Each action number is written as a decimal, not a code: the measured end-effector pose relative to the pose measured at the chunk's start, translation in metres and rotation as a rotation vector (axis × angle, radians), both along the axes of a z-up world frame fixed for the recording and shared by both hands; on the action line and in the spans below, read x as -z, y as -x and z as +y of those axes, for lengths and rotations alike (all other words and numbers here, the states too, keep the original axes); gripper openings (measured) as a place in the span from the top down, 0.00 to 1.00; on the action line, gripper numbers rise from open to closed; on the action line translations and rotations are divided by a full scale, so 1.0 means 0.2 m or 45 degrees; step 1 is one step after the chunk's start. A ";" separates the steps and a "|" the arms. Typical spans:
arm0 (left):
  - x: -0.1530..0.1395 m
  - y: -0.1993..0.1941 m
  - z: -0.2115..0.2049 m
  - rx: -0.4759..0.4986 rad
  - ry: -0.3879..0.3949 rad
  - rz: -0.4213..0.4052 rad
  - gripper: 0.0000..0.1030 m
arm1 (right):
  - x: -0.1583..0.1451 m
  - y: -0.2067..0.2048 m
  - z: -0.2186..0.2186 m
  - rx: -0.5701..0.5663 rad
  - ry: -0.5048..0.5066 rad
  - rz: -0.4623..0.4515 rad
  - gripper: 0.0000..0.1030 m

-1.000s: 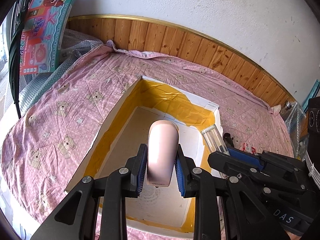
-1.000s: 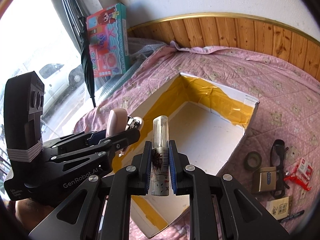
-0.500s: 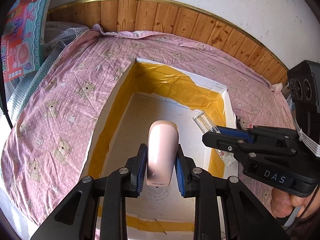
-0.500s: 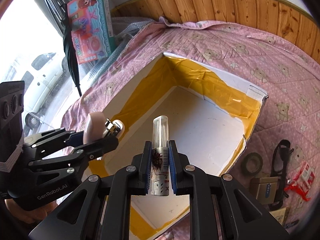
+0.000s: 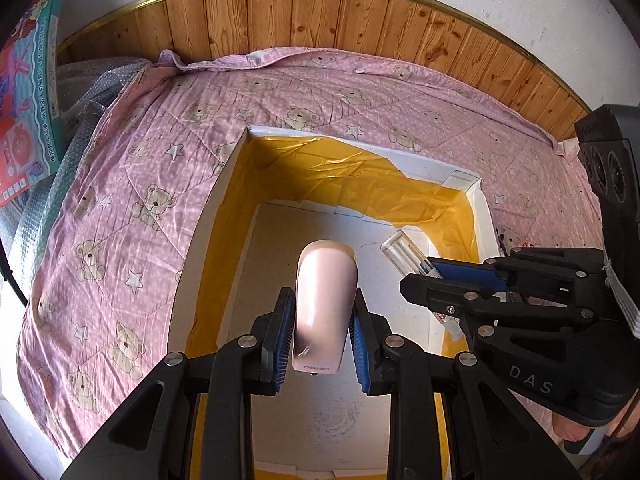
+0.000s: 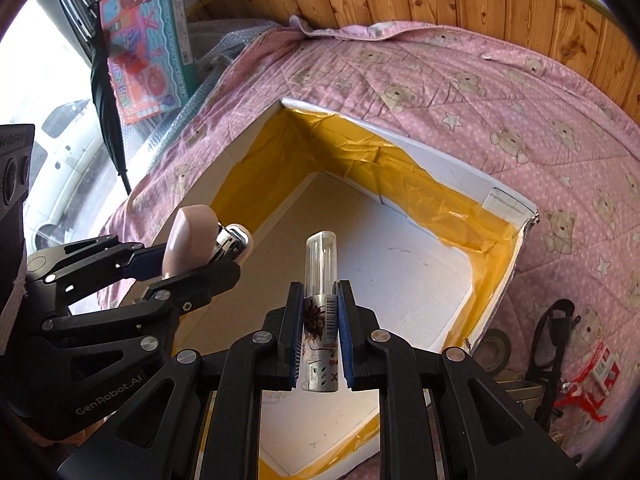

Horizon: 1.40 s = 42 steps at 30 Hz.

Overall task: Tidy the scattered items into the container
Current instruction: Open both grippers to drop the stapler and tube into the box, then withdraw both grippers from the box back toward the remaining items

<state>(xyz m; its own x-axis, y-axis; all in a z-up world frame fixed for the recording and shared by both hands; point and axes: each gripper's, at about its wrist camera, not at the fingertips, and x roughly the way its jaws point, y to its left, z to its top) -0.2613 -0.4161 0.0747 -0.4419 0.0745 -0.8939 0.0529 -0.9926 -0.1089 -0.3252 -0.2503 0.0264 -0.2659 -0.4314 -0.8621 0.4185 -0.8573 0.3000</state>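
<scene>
Both of your grippers have advanced over the box since the earlier frames; the right gripper, formerly outside its right wall, now sits above the interior.

Surface and room: the box, a white cardboard container lined with yellow tape, rests on a bed covered by a pink quilt printed with bears and stars. Behind the box, wooden panelling with a gold trim meets a white wall. Left of the box, a toy carton leans beside bubble wrap. The box floor shows bare.

Grippers: your left gripper has its fingers closed on a pink stapler, held lengthwise above the near-left part of the box floor. Your right gripper has its fingers clamped on a clear-capped spray bottle, cap pointing toward the box's far wall, above the interior near the right wall. The two grippers are just beside each other but apart.

Edges and room: right of the box, on the quilt, lie a tape roll, black glasses, a red and white item and a small box, only partly visible. Both held items are inside the box's rim line, with open floor beyond them toward the far wall.
</scene>
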 end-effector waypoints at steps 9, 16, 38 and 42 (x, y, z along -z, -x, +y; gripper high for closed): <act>0.11 0.09 -0.03 -0.055 -0.006 -0.066 0.71 | 0.04 0.03 0.00 0.028 0.005 -0.004 0.80; 0.04 0.00 -0.12 -0.149 -0.069 0.002 0.61 | -0.03 -0.08 0.08 0.056 0.138 0.021 0.79; -0.22 -0.58 0.22 -0.087 -0.124 0.209 0.57 | -0.18 -0.74 0.30 0.124 0.470 0.130 0.78; -0.26 -0.64 0.34 -0.041 -0.126 0.225 0.57 | -0.21 -0.83 0.41 0.167 0.490 0.157 0.76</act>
